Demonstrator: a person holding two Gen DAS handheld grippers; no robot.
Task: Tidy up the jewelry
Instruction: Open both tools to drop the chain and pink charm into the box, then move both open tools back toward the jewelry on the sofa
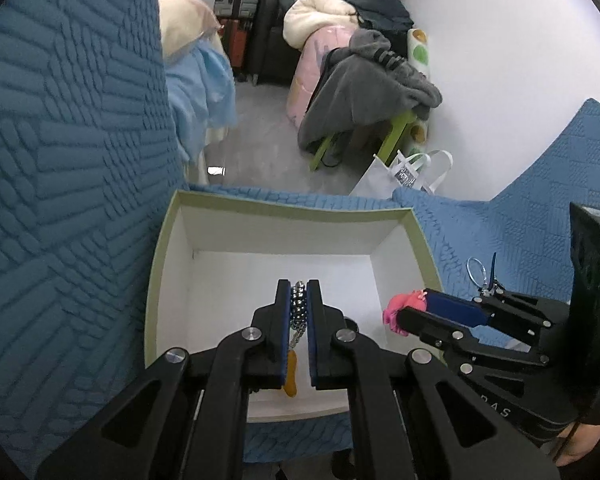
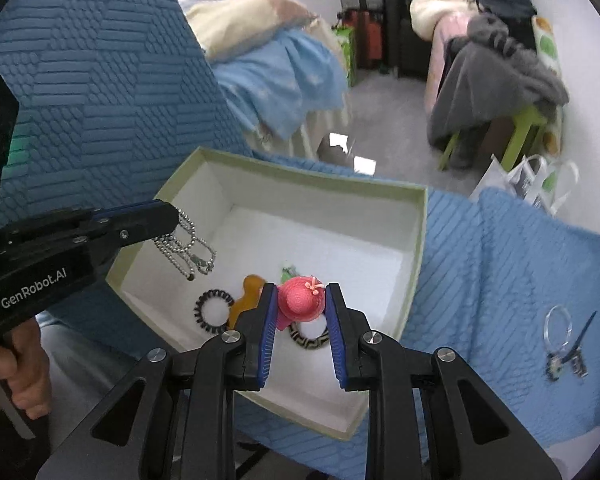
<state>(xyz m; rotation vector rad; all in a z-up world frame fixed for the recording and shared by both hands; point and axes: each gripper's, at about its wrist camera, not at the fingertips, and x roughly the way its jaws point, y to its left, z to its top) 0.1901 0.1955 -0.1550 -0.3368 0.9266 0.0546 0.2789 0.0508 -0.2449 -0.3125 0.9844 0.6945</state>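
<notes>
A pale green box with a white inside (image 1: 168, 240) (image 2: 416, 248) lies on the blue quilt. My left gripper (image 1: 299, 300) (image 2: 168, 216) is shut on a silver bead chain (image 1: 299, 304) (image 2: 186, 248) that hangs over the box's left side. My right gripper (image 2: 302, 300) (image 1: 404, 312) is shut on a pink hat-shaped hair clip (image 2: 301, 299) (image 1: 400, 308) above the box's near part. In the box lie a dark spiral hair tie (image 2: 213, 311), an amber piece (image 2: 246, 294) (image 1: 291, 376) and a patterned ring-shaped hair tie (image 2: 308, 338).
A clear ring and blue clips (image 2: 564, 340) (image 1: 482, 276) lie on the quilt right of the box. A raised blue quilted cushion (image 1: 68, 140) stands at the left. Beyond are the floor, a green stool with grey clothes (image 1: 364, 92) and a white bag (image 1: 400, 176).
</notes>
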